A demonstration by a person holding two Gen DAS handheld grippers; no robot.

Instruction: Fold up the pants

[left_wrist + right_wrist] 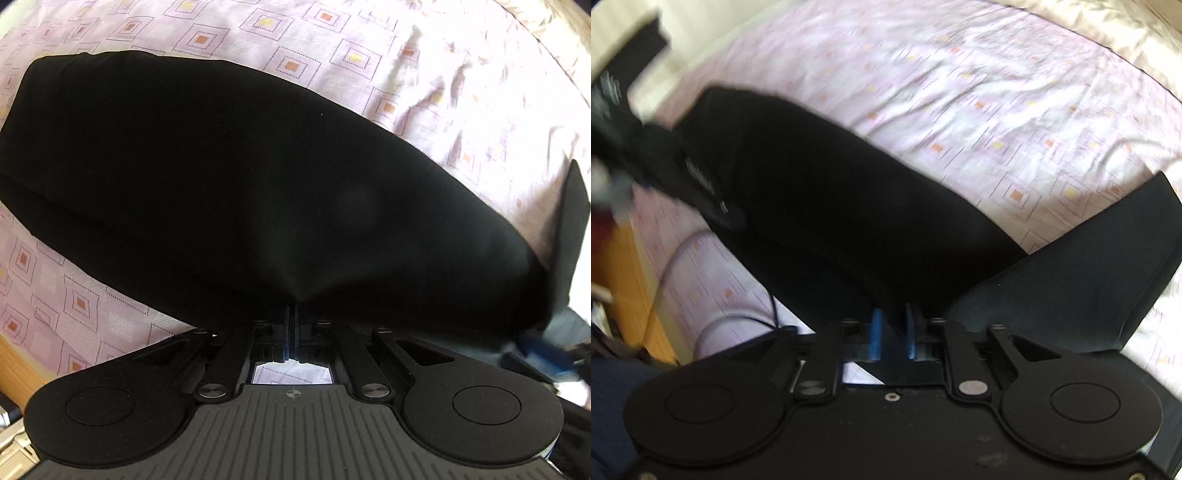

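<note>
Black pants stretch across a pink patterned bed sheet. My left gripper points down and is shut on a pinch of the pants' near edge, which pulls the cloth into a peak at the fingertips. In the right wrist view the pants run from upper left to the bottom, with a second part angling off to the right. My right gripper has its blue pads apart, with dark cloth lying loosely between them. A blurred dark shape at upper left is the other gripper.
The sheet is wrinkled toward the far side, with a cream cover beyond it. A wooden bed edge runs along the left. A thin dark cable loops over the sheet near my right gripper.
</note>
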